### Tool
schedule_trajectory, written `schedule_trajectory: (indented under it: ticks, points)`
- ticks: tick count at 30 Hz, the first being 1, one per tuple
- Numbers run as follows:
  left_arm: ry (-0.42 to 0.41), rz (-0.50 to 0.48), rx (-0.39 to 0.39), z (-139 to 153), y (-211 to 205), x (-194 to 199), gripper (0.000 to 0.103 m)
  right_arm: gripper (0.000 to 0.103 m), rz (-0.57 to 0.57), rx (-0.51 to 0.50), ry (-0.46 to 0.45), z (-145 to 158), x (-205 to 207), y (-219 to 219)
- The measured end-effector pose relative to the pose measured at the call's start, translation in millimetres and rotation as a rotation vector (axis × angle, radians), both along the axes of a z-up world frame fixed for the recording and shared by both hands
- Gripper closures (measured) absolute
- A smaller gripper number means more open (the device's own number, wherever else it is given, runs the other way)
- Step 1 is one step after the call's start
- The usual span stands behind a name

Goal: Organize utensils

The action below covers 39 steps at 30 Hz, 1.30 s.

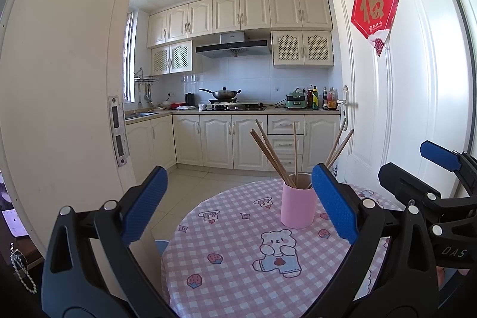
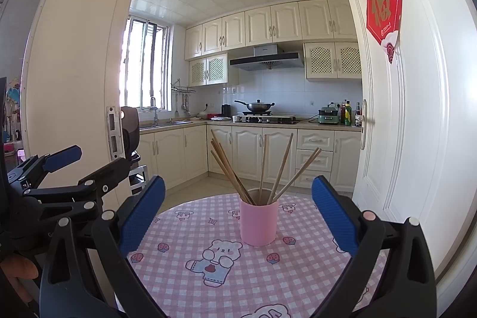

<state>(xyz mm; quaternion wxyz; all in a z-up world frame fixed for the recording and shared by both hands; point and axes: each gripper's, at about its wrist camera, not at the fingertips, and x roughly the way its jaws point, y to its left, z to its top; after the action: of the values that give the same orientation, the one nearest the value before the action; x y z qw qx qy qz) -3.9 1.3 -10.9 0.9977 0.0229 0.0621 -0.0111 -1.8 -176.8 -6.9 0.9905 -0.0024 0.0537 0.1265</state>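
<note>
Pink cup [image 1: 298, 209] of chopsticks [image 1: 272, 154] upright at twelve o'clock on the checked table [image 1: 238, 273], sticks fanned out. Left gripper [image 1: 238, 207] and right gripper [image 2: 238, 215] both spread wide, holding nothing. Risk of tipping the cup if snagging one leaning stick.

Table cloth [image 2: 184, 252]: pink and white squares, with a bear and strawberries printed on it.
Door [image 1: 417, 79]: white, swung open on the right.
Red paper sign [image 1: 376, 5]: hung on the door, a gold letter is printed on it.
Cupboards [image 2: 253, 26]: cream, fixed high on the far wall.
Wok [image 2: 258, 106]: set on the stove, covered with a lid.
Window [image 2: 146, 67]: bright, seen above the sink [image 2: 167, 124].
Bottles [image 1: 320, 99]: lined up on the counter near the door.
</note>
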Motion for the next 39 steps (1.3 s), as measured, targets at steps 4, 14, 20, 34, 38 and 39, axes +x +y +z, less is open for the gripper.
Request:
schedule_trajectory:
  ticks: [4,14,20,34,38,39]
  points:
    - [0.002,0.001,0.0,-0.1,-0.2,0.8,0.008,0.008,0.001,0.0,0.003,-0.4,0.1,0.5]
    - [0.006,0.003,0.0,-1.8,-0.3,2.7,0.008,0.008,0.005,0.004,0.012,-1.8,2.1,0.4]
    - [0.009,0.005,0.0,-2.2,0.0,4.6,0.008,0.008,0.006,0.004,0.014,-1.9,3.0,0.4]
    - [0.013,0.011,0.001,-3.4,0.2,7.0,0.008,0.008,0.007,0.005,0.021,-2.4,7.0,1.5]
    - [0.023,0.016,0.001,-5.3,0.5,12.0,0.008,0.008,0.008,0.007,0.031,-4.0,12.0,2.2]
    - [0.026,0.019,0.002,-6.0,0.7,13.2,0.007,0.008,0.008,0.008,0.034,-4.4,13.3,2.2]
